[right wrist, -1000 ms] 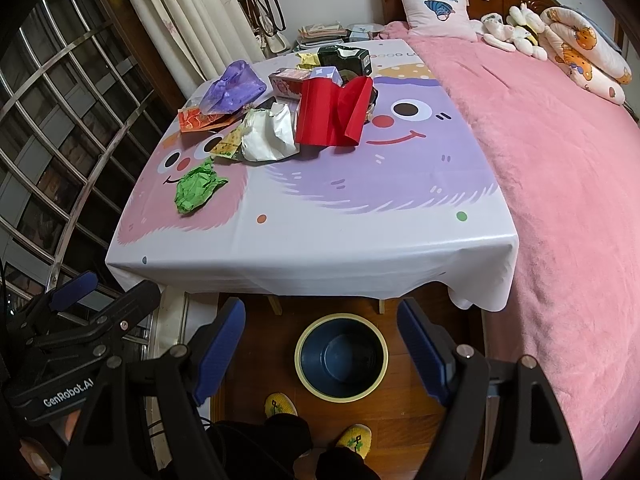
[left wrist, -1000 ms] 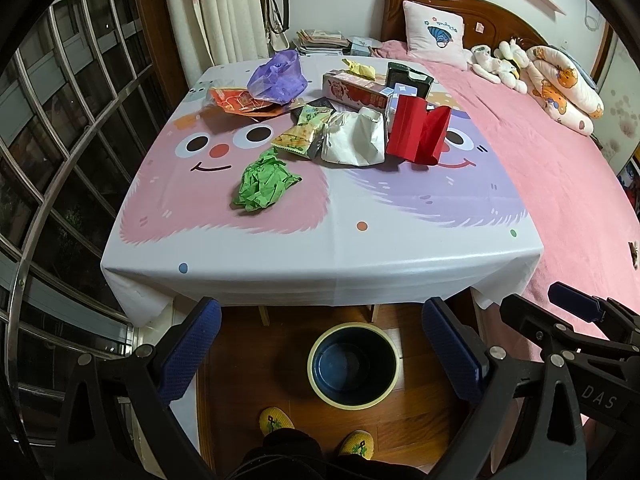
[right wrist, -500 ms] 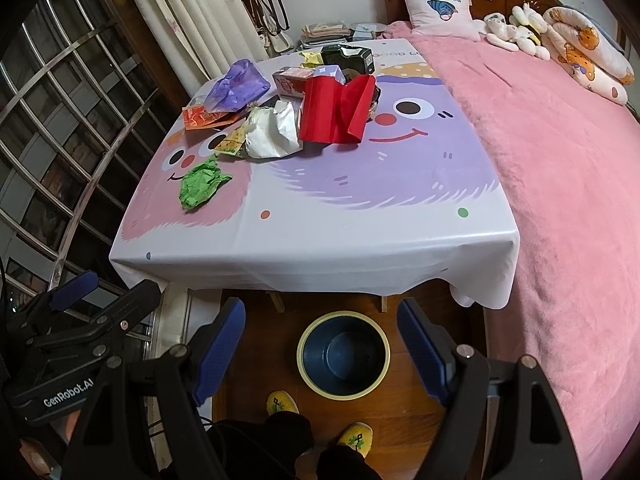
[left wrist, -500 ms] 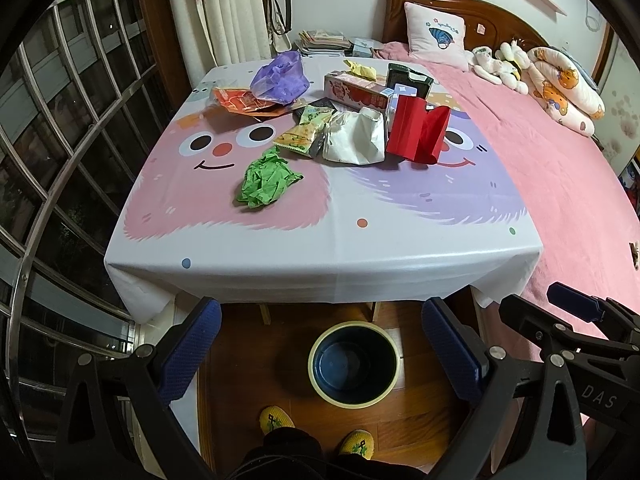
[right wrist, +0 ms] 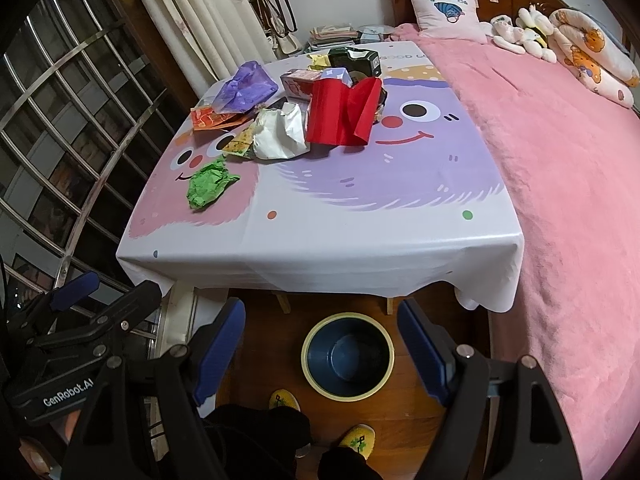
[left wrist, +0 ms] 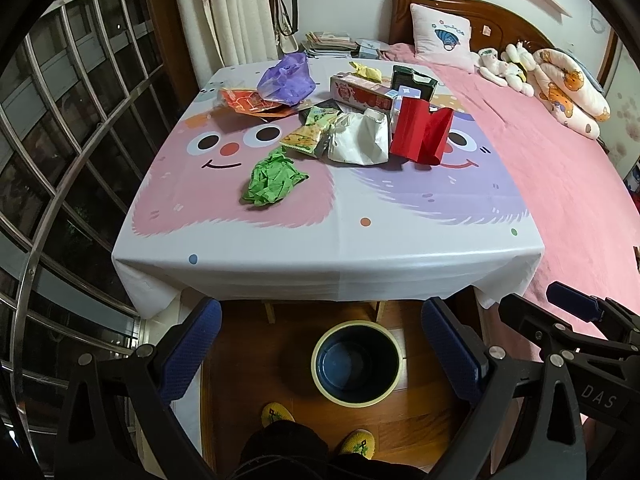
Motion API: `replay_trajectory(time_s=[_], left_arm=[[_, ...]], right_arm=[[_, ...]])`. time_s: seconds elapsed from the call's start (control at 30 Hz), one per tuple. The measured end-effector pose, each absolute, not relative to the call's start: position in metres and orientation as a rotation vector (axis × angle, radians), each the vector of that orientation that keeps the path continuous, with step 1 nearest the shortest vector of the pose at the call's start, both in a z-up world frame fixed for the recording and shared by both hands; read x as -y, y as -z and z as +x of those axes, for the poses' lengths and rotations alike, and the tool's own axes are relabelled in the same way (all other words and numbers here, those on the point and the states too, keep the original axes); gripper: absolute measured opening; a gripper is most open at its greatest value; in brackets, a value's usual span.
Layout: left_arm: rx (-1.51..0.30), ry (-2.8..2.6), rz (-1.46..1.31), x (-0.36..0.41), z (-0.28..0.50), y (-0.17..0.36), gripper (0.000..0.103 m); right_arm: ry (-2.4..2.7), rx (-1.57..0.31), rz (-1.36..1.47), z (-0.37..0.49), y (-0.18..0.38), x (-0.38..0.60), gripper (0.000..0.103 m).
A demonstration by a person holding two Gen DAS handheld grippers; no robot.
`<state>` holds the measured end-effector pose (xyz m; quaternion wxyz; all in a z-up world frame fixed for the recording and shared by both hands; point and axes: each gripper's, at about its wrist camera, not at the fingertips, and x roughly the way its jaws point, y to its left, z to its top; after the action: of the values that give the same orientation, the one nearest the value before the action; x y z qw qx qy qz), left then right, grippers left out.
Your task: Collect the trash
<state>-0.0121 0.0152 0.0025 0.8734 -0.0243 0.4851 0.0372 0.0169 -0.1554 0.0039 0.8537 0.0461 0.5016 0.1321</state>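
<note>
- Both claws have crept a bit closer to the desk (left wrist: pixel 328 264).
- The left claw (left wrist: pixel 320 356) and right claw (right wrist: pixel 320 348) are wide apart, empty.
- Green paper ball (left wrist: pixel 272 180) lies on the desk, above the bin (left wrist: pixel 356 360) on the floor.
- Nothing is picked up yet.

A home bedroom: a carved dark-wood headboard (left wrist: pixel 460 12) stands behind a bed under a fluffy pink blanket (right wrist: pixel 560 160), with a pale pink embroidered pillow (left wrist: pixel 442 40), white plush toys (left wrist: pixel 504 66) (heaped together) and cream pleated curtains (left wrist: pixel 224 12).
</note>
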Motion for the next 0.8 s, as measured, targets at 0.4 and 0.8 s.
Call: replay_trajectory(time_s=[0.4,0.8], left_arm=[[-1.028,-0.081,-0.047,-0.040,0.029,-0.009,0.099],[-1.175,0.003,-0.013,-0.095,0.155,0.038,0.099]], right_arm=[[-0.290,-1.037,0.092,0.052,-0.003,0.130,0.079],[-0.213,-1.070,0.231,0.133,0.015,0.095,0.079]])
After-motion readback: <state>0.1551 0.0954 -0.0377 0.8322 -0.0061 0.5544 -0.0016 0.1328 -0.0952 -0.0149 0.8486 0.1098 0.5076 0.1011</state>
